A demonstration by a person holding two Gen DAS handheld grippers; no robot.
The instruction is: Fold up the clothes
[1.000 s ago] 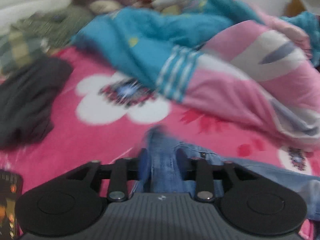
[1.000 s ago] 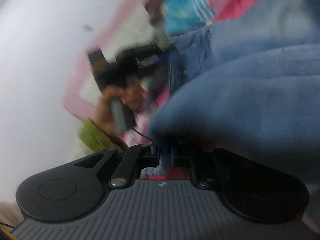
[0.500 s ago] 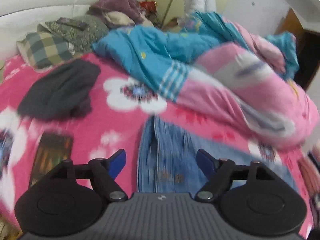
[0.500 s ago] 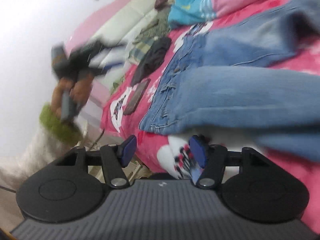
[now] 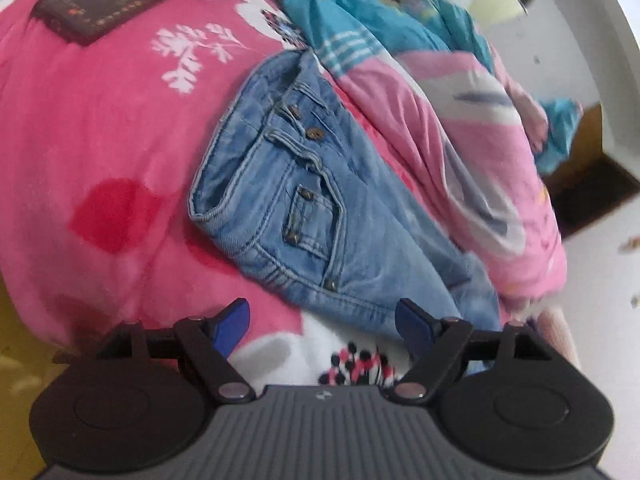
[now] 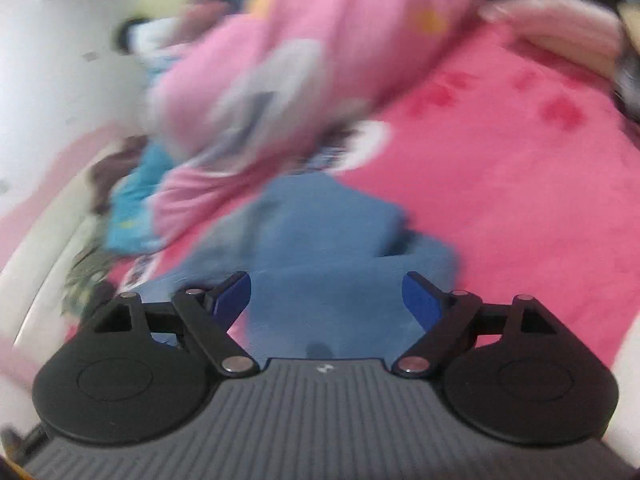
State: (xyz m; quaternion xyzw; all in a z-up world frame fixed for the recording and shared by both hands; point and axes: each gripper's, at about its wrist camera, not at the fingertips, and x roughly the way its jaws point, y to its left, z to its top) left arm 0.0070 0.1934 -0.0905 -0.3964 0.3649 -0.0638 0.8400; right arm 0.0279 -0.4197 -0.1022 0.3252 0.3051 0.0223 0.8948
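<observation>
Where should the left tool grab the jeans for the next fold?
Probably the waistband corner of the jeans, approached from the bare pink blanket side: that thick hemmed edge lies exposed and flat, while the far side is tucked under the quilt.

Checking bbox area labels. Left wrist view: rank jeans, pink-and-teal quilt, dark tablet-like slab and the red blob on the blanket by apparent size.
1. Pink-and-teal quilt and jeans: similar spread; the quilt runs out of frame and covers part of the jeans, so no firm order.
3. Dark slab, farther from the camera.
4. Red blob, close to the slab in area.
</observation>
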